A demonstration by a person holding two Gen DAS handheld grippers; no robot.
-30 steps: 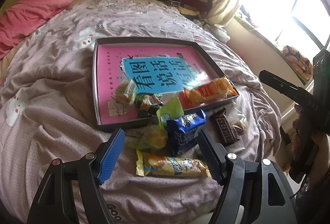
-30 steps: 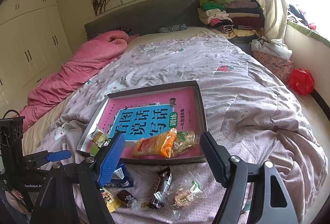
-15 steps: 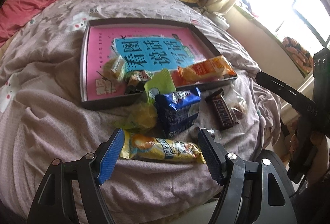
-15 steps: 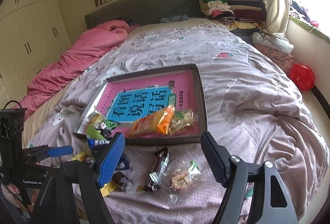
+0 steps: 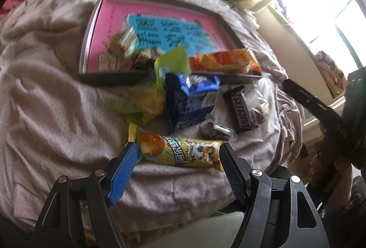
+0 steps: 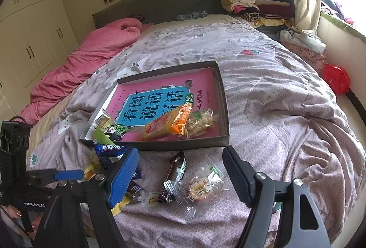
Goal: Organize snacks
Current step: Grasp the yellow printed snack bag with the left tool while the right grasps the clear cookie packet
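Observation:
A dark shallow tray (image 5: 114,78) (image 6: 183,144) lined with a pink book lies on the bed and holds an orange pack (image 5: 226,60) (image 6: 167,122) and small snacks. In front of it lie a blue cookie pack (image 5: 189,99) (image 6: 109,149), a Snickers bar (image 5: 241,110) (image 6: 175,177), a clear-wrapped pastry (image 6: 201,184) and a yellow-green bag (image 5: 141,101). My left gripper (image 5: 177,156) is open, its tips at either end of a long yellow packet (image 5: 183,153). My right gripper (image 6: 180,170) hangs open above the Snickers bar and pastry.
The bed's front edge runs just below the loose snacks. A pink duvet (image 6: 91,58) lies at the left and folded clothes (image 6: 251,1) are piled at the headboard. A red bag (image 6: 336,81) sits on the floor to the right, under the window.
Both grippers have sunk toward the loose snacks. The left one tilted further down, and the yellow packet now lies between its fingertips. Neither pair of jaws changed width.

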